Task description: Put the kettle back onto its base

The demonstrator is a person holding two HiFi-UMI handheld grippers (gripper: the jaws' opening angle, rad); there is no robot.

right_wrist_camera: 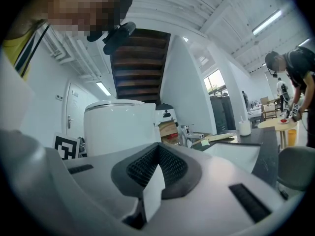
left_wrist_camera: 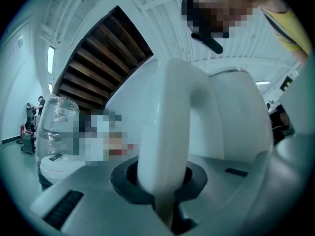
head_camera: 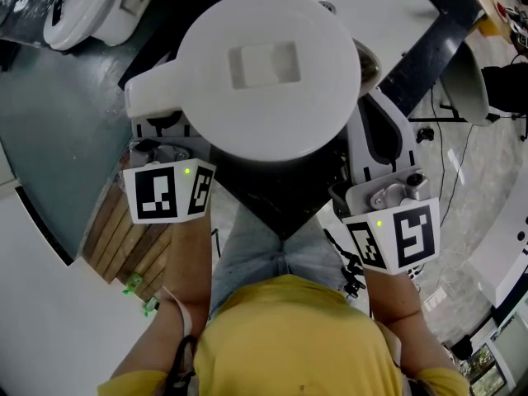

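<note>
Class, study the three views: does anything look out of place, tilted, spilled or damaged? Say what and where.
Nothing stands out. The white kettle is upright with its lid shut, and the left claw is clamped on its handle. No spill or damage shows. Its base is in no view.

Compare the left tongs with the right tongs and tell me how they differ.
The left tongs are clamped on the handle of the white kettle; the right tongs are shut on nothing. The kettle fills the left tongs' view; in the right tongs' view it stands off to the left, untouched. Each bears a marker cube.
</note>
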